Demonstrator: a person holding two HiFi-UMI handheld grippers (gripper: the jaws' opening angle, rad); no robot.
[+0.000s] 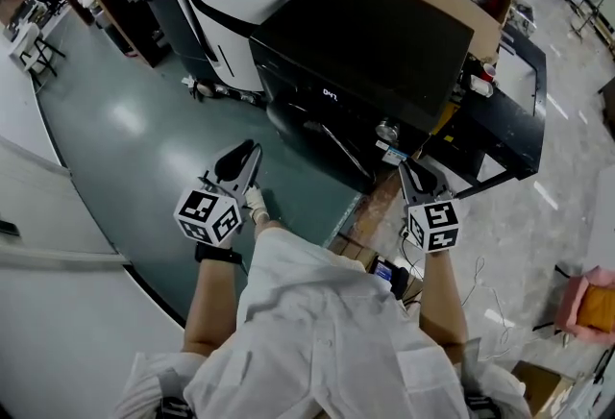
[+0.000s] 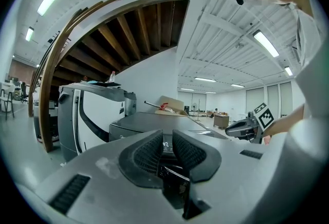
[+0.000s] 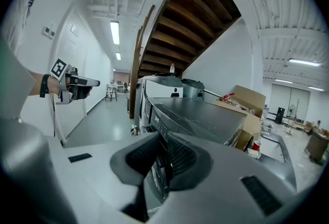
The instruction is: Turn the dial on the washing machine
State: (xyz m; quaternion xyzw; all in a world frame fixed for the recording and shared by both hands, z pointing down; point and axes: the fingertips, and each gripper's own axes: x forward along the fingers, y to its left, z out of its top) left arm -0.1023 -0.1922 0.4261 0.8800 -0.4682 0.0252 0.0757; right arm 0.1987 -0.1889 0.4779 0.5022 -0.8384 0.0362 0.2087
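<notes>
Dial (image 1: 387,130) sat just ahead of my R gripper (image 1: 411,169), L gripper (image 1: 247,152) farther; both fingers pairs slightly apart, empty.

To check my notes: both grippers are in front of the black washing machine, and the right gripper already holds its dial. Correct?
Only the last part is wrong: the right gripper holds nothing. The right gripper view shows it empty, short of the washing machine; the dial is untouched.
</notes>
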